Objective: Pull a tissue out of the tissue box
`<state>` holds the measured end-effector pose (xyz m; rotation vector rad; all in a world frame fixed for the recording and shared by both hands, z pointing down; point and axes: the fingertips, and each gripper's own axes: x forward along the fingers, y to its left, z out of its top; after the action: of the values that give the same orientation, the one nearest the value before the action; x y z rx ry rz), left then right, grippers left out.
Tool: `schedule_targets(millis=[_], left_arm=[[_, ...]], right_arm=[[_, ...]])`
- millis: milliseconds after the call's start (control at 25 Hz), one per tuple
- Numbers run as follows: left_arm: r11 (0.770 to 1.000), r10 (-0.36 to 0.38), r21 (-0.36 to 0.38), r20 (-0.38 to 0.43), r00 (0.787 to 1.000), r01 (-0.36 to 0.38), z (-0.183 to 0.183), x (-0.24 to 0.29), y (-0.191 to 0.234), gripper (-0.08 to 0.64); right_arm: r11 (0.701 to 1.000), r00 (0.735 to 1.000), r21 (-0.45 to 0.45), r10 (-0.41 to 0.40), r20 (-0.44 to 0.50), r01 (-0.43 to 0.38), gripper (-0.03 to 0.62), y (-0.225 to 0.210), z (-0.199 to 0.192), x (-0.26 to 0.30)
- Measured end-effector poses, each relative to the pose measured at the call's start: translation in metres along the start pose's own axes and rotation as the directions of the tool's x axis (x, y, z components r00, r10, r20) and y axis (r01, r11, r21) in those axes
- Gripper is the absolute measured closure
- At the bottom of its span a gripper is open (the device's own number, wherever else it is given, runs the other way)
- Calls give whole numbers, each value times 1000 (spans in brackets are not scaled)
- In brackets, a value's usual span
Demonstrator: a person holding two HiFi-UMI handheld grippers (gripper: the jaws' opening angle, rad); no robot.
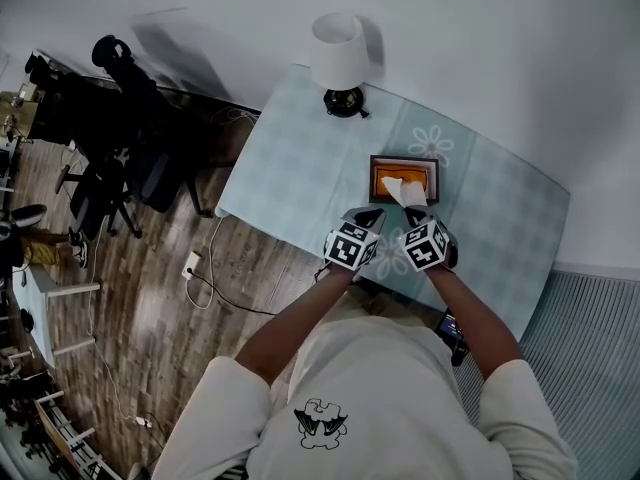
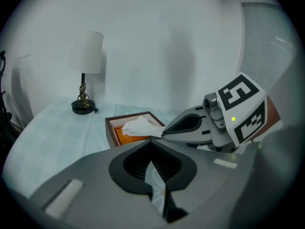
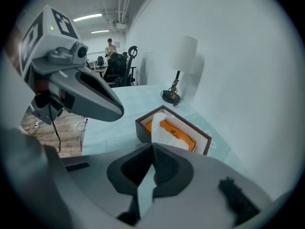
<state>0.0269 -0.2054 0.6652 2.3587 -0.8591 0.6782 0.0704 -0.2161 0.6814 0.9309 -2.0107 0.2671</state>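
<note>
Left gripper [image 2: 151, 143] hovers by the near-left corner of the tissue box [image 3: 143, 126], jaws pressed together on nothing. The box sits toward the near edge of the tabletop [image 1: 300, 168]. Right gripper [image 3: 153, 146] is the closer one, jaws closed tight with the tips pinching the tissue [image 3: 167, 136] that stands up from the box straight ahead.

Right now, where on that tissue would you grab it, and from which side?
I'd pinch the crumpled peak of the tissue standing above the tissue box, coming from the near side and slanting down. That peak rises clear of the dark rim, so a pinch catches it alone. The right tool is shut there.
</note>
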Motion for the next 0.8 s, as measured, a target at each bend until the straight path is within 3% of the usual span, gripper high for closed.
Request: schedule_targets(millis=[600,800], left_arm=[[1000,2,9,68,998,-3,16,-24,-14,554],[1000,3,13,98,995,-4,23,-37,-21,554]], right_arm=[[994,993,106,-16,114,4,578,1,12,-46],[981,986,192,-21,166,-11,578,3,15,-63]])
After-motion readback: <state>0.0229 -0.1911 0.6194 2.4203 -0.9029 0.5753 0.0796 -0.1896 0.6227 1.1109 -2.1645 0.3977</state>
